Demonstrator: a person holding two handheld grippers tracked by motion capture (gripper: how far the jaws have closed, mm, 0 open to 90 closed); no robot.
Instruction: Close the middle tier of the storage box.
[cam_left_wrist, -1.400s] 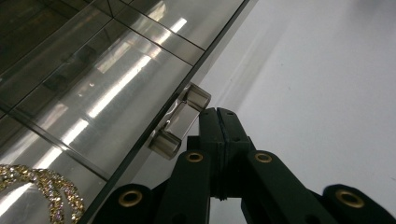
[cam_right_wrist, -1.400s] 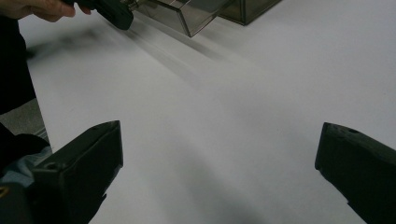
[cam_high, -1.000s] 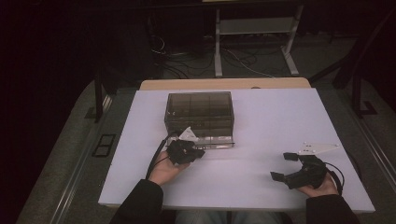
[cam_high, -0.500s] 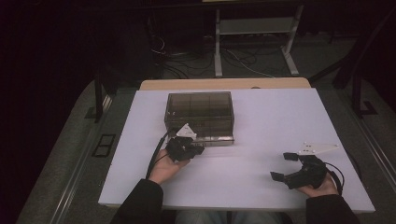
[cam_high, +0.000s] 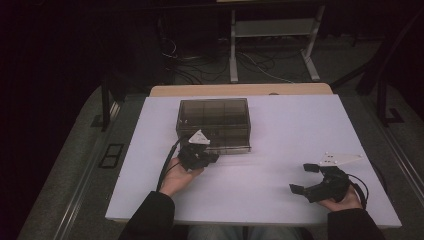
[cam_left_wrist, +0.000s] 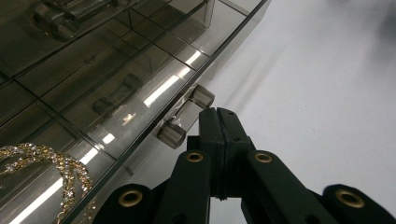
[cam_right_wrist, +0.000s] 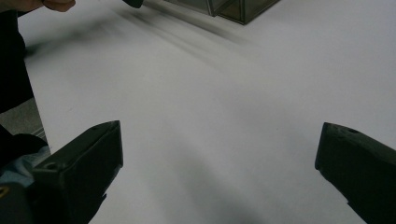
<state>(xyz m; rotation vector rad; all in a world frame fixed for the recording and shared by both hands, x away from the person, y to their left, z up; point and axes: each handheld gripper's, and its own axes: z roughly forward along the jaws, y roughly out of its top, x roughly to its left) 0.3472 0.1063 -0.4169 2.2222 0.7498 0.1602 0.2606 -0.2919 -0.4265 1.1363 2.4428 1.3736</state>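
Box: a smoky, see-through plastic organiser box (cam_high: 214, 120), lid closed, divided into compartments under the lid.
Pose: it sat flat and upright, long side facing the person.
Place: on the white surface (cam_high: 280, 135), toward its far edge and a little left of centre.
Handle: a clear bar handle (cam_left_wrist: 186, 115) with round ends stuck out from the near front wall of the box; it lay level along that wall.
Contents: a gold, rhinestone-set piece of jewellery (cam_left_wrist: 44, 163) lay inside one compartment, seen through the lid; another compartment held a clear cylindrical piece (cam_left_wrist: 60, 21).
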